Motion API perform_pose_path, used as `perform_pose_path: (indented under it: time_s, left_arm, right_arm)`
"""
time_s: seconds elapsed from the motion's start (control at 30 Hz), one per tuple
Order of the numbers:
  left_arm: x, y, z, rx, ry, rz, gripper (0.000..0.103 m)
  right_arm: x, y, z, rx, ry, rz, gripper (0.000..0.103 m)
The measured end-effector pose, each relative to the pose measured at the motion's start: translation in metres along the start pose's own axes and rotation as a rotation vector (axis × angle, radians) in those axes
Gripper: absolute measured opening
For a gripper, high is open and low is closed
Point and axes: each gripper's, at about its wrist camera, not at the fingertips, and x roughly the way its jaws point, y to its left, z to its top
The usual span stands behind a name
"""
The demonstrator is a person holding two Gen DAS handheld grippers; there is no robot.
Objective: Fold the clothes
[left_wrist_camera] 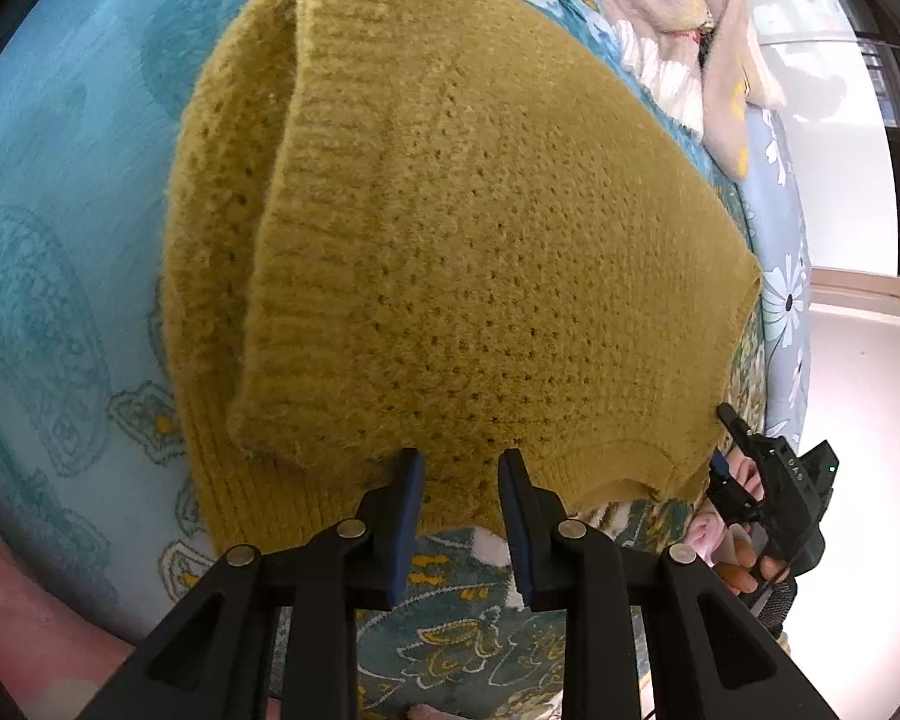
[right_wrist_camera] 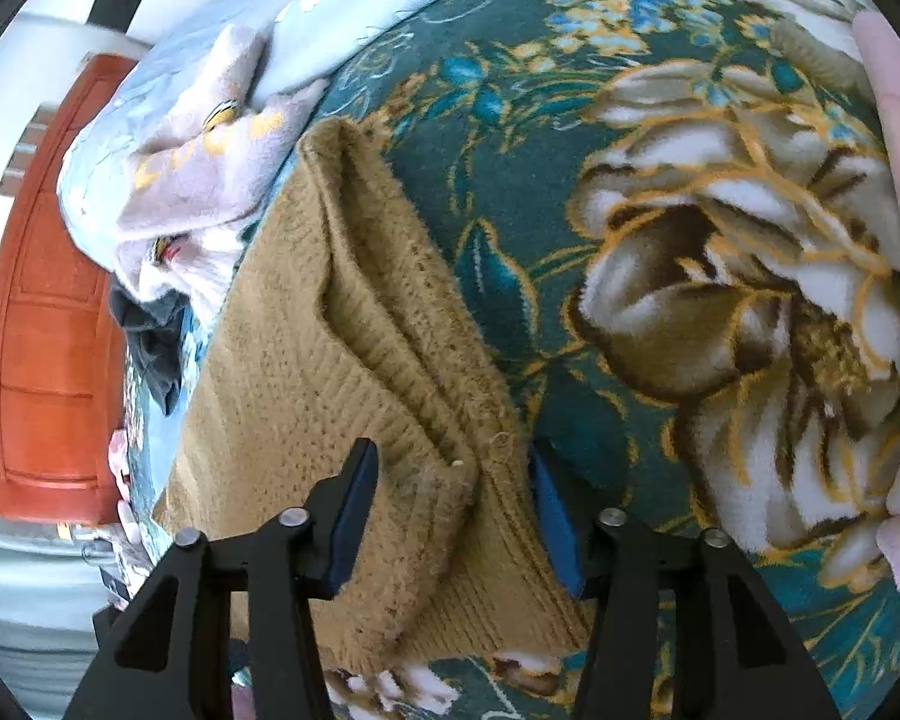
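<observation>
Blue-padded jaws of the left gripper [left_wrist_camera: 459,468] stand narrowly apart, empty, at the near hem of the mustard knit sweater [left_wrist_camera: 450,228]; its length runs away across the floral blanket [right_wrist_camera: 720,252]. Right gripper [right_wrist_camera: 450,468] straddles the sweater's folded ribbed edge, pads not pressing.

Teal floral blanket [right_wrist_camera: 660,192], pale blue patterned sheet [left_wrist_camera: 60,180], red-brown wooden door [right_wrist_camera: 48,324]

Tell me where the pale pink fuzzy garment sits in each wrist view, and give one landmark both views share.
Left wrist: pink fuzzy garment at the top right, beyond the mustard sweater.
Right wrist: same garment at the upper left, left of the sweater.
Shared landmark: the sweater's ribbed hem.
</observation>
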Motion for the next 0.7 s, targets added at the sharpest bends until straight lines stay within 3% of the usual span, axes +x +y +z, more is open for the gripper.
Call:
perform_pose_path:
  time_s: [0.1, 0.13, 0.4, 0.47, 0.7]
  left_arm:
    - [-0.004, 0.007, -0.001, -0.007, -0.004, -0.002, 0.029]
    - [-0.007, 0.009, -0.002, -0.01, -0.005, -0.003, 0.029]
    - [-0.025, 0.026, -0.002, -0.049, -0.029, -0.026, 0.034]
    - [-0.038, 0.031, -0.003, -0.05, -0.072, -0.045, 0.043]
    - [-0.086, 0.055, -0.007, -0.052, -0.231, -0.105, 0.048]
  right_arm:
    - [-0.004, 0.005, -0.004, -0.016, 0.004, -0.032, 0.026]
    - [-0.005, 0.009, -0.004, -0.02, 0.004, -0.042, 0.024]
    - [-0.017, 0.052, -0.008, -0.088, 0.004, -0.09, 0.021]
    - [-0.019, 0.067, -0.007, -0.118, 0.003, -0.092, 0.021]
    - [-0.026, 0.141, -0.023, -0.323, -0.009, -0.117, 0.021]
